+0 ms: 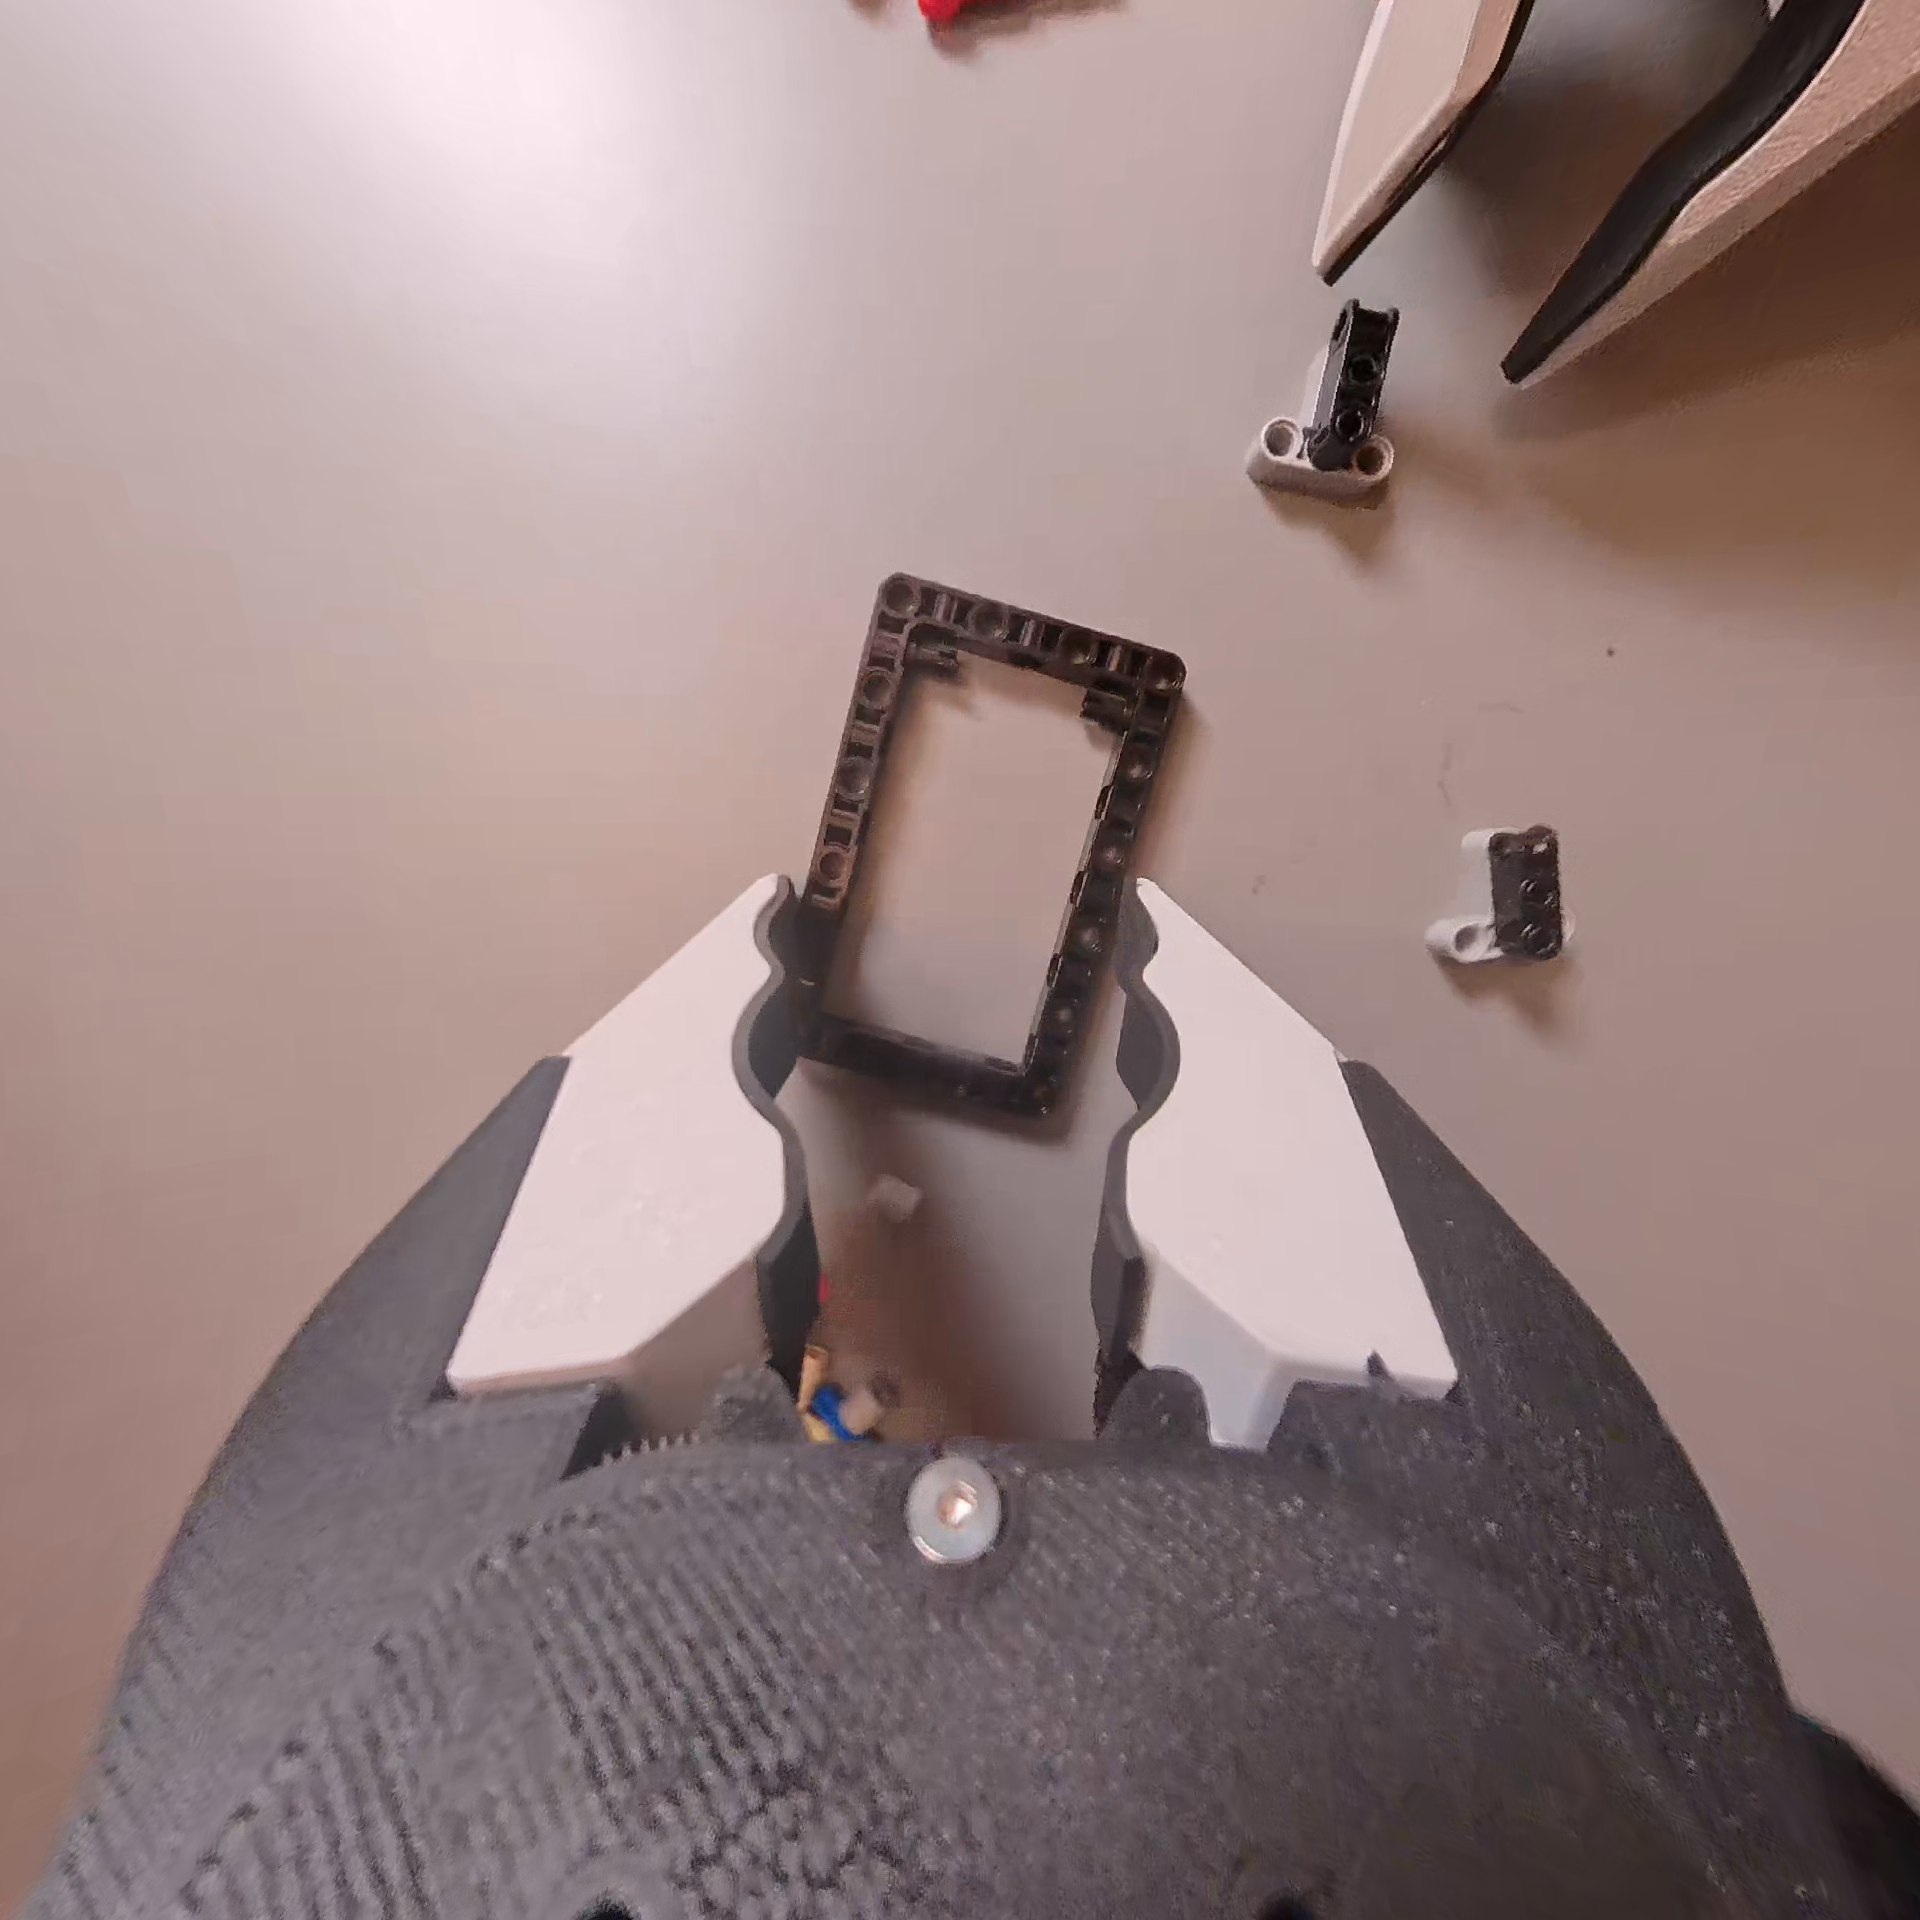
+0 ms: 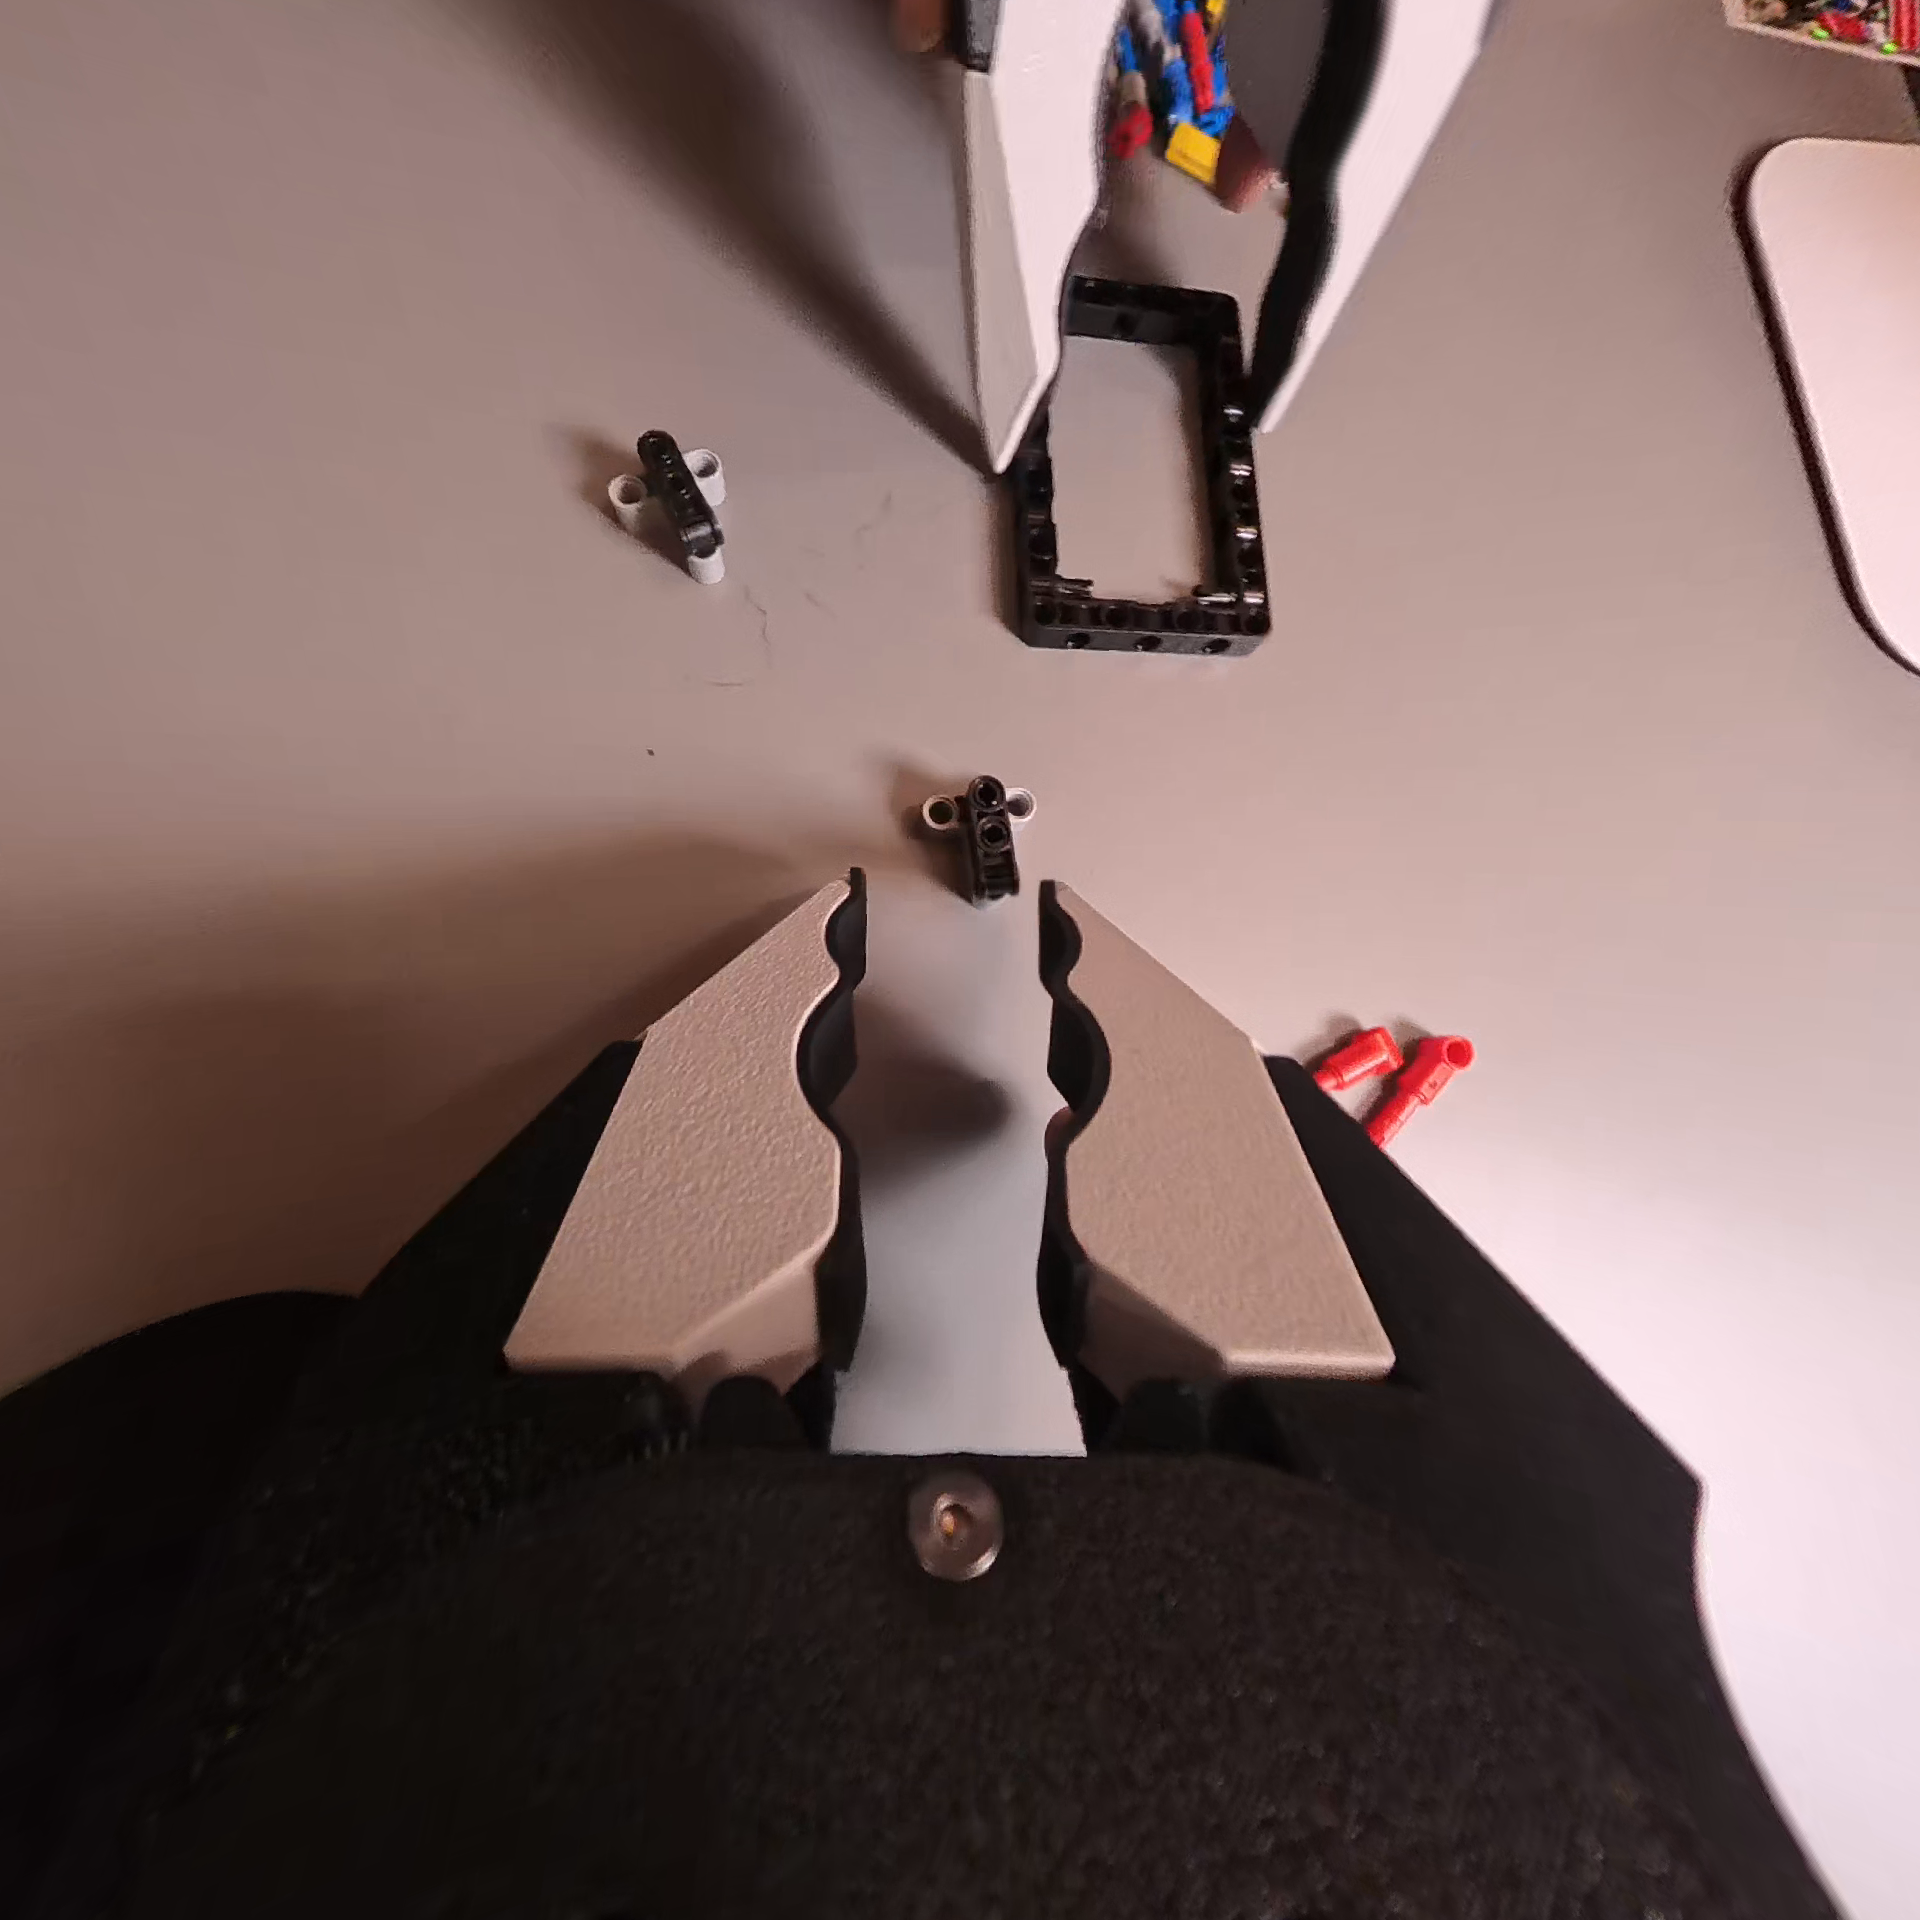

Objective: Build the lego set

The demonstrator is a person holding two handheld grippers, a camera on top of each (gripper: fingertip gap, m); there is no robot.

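Observation:
A black rectangular frame [image 1: 987,831] lies flat on the table between my left gripper's [image 1: 958,896] white fingers, which press against its two long sides. The far half of the frame sticks out past the fingertips. The right wrist view shows the same frame [image 2: 1138,618] and left gripper [image 2: 1130,442] from the other side. My right gripper [image 2: 951,894] is open and empty. A small black-and-grey connector assembly [image 2: 979,831] stands just ahead of its fingertips, apart from them. In the left wrist view this assembly [image 1: 1325,416] sits below the right gripper [image 1: 1423,327].
A second black-and-grey assembly [image 2: 675,504] lies left of the frame, and also shows in the left wrist view [image 1: 1507,894]. Two red pins [image 2: 1392,1081] lie right of my right gripper. A pile of coloured bricks [image 2: 1174,94] is behind the left gripper. A white board [image 2: 1849,364] is at the right. About 12 cm separates my left fingertips from my right.

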